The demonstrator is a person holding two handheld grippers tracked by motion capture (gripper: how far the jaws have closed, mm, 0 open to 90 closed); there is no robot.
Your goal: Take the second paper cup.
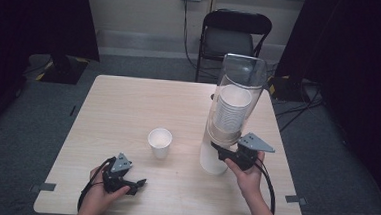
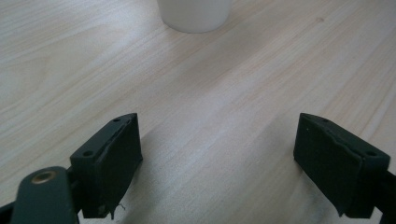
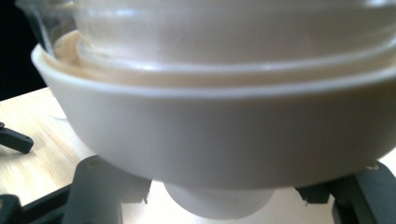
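1. Nearest the person, the left gripper (image 1: 140, 183) rests low over the pale wooden table (image 1: 128, 108) at its near left, held in the left hand (image 1: 98, 192); in the left gripper view its two black jaws stand spread wide with only bare wood between them.
2. Further in, near the table's middle, a single white paper cup (image 1: 160, 142) stands upright and open, well apart from both grippers; its base shows at the top of the left gripper view (image 2: 194, 14).
3. At the near right, the right hand (image 1: 247, 176) holds the right gripper (image 1: 215, 147) against the tall clear plastic cup dispenser (image 1: 231, 110).
4. In the right gripper view its jaws sit under the dispenser's cream collar (image 3: 224, 135), drawn in on either side of the white cup bottom (image 3: 218, 203) poking out below; they appear to pinch it, though the collar hides the pads.
5. Inside the tube a stack of white cups (image 1: 232, 110) is visible.
6. Beyond the table stands a black folding chair (image 1: 234, 35).
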